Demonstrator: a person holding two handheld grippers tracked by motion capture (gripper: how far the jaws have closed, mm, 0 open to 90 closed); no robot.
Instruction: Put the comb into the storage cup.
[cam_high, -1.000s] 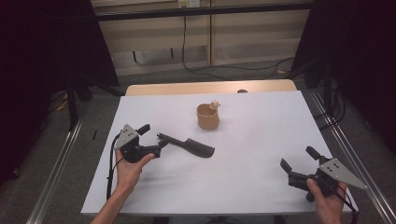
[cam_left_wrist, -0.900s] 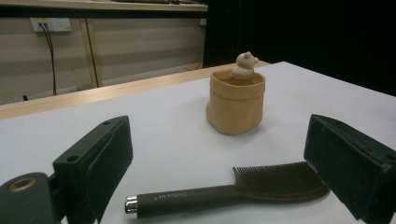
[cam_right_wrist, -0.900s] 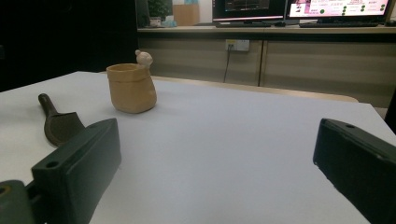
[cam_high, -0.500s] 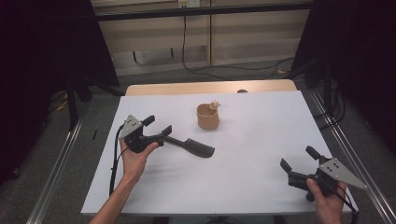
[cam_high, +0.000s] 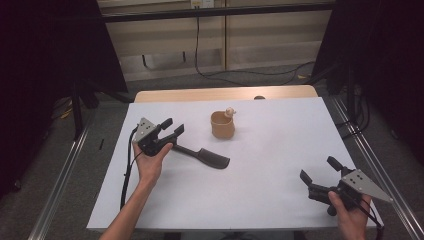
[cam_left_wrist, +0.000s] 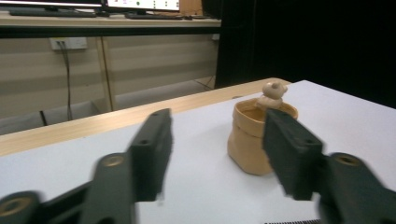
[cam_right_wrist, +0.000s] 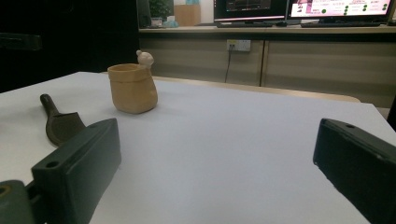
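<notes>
White table (cam_high: 260, 200) — comb (cam_high: 204, 155) just beside left hand-held gripper (cam_high: 172, 127), jaws apart.

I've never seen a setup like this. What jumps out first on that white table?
A small tan cup with a tiny figure on its rim stands near the table's middle-back. A dark comb lies in front of it to the left, beside the open left gripper. The right gripper, also open, waits at the near right corner.
</notes>
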